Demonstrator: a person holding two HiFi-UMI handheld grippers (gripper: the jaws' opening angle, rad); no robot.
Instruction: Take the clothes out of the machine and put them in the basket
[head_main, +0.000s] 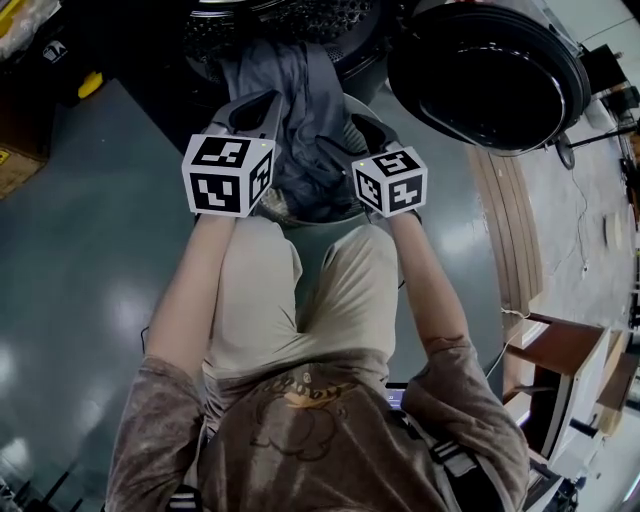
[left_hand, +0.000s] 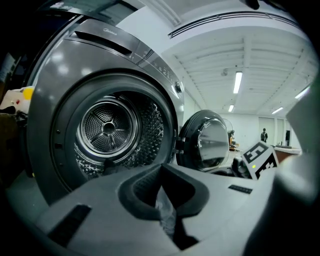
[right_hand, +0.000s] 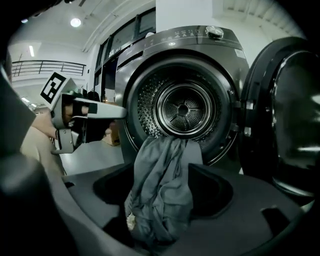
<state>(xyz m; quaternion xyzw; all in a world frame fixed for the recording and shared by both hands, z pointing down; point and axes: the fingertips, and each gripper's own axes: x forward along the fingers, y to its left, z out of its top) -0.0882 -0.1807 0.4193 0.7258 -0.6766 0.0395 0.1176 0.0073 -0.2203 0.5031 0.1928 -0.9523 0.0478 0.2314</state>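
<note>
A grey garment (head_main: 300, 110) hangs from the washing machine's open drum (head_main: 280, 20) down between both grippers. In the left gripper view the drum (left_hand: 107, 127) looks bare inside. My left gripper (left_hand: 162, 192) has its jaws close together, pinching a fold of pale cloth (left_hand: 166, 215). In the right gripper view the garment (right_hand: 162, 195) trails from the drum mouth (right_hand: 184, 109) and lies bunched between the jaws of my right gripper (right_hand: 162, 192). Those jaws stand apart, with a dark gap beside the cloth. A pale round basket rim (head_main: 320, 222) shows just under the garment.
The round machine door (head_main: 490, 70) stands swung open on the right, close to my right gripper (head_main: 362, 128). The person's knees and beige shorts (head_main: 300, 290) are right behind the basket. A wooden board edge (head_main: 510, 230) and furniture lie at the right, and the grey floor (head_main: 90, 250) stretches out on the left.
</note>
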